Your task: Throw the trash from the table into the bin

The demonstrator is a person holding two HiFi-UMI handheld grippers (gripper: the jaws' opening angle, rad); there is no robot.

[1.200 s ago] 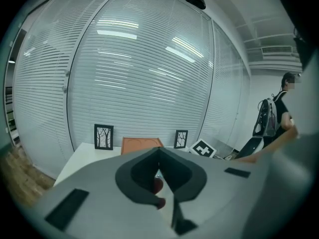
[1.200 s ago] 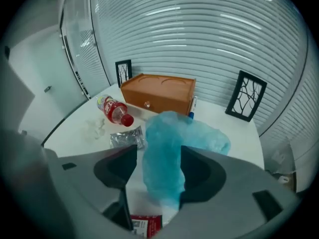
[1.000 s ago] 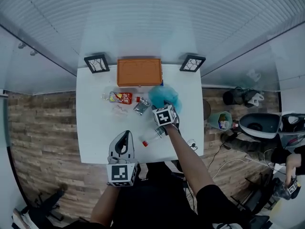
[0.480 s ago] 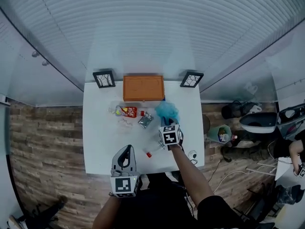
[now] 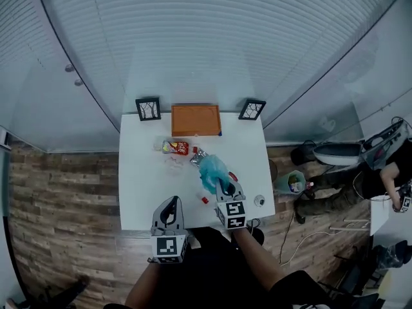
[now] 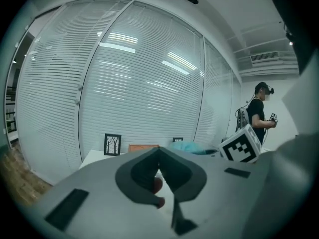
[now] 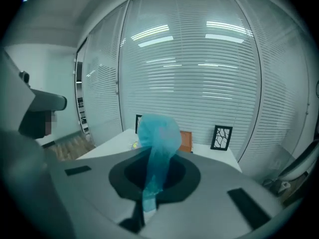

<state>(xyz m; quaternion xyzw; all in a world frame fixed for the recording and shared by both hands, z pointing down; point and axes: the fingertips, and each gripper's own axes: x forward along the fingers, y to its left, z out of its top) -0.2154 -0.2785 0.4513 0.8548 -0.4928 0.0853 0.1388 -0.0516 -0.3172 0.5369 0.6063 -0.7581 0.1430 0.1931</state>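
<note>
My right gripper (image 5: 223, 187) is shut on a crumpled blue plastic bag (image 5: 212, 170) and holds it up above the near right part of the white table (image 5: 138, 192). In the right gripper view the blue bag (image 7: 158, 133) rises from between the closed jaws of the right gripper (image 7: 157, 158). My left gripper (image 5: 170, 206) hangs at the table's near edge, shut and holding nothing; in its own view the left gripper (image 6: 159, 151) has its tips touching. A green bin (image 5: 293, 181) with trash in it stands on the floor right of the table.
On the table lie a red snack packet (image 5: 176, 148), a silver wrapper (image 5: 196, 154), a clear bottle's red cap (image 5: 205, 199) and a small round white thing (image 5: 259, 200). An orange tray (image 5: 195, 120) and two picture frames (image 5: 148, 108) stand at the far edge. A person (image 5: 389, 169) stands at right.
My right gripper has shut on the blue bag and lifted it off the table, back toward the near edge. The left gripper rose a little. The view has pulled back.
</note>
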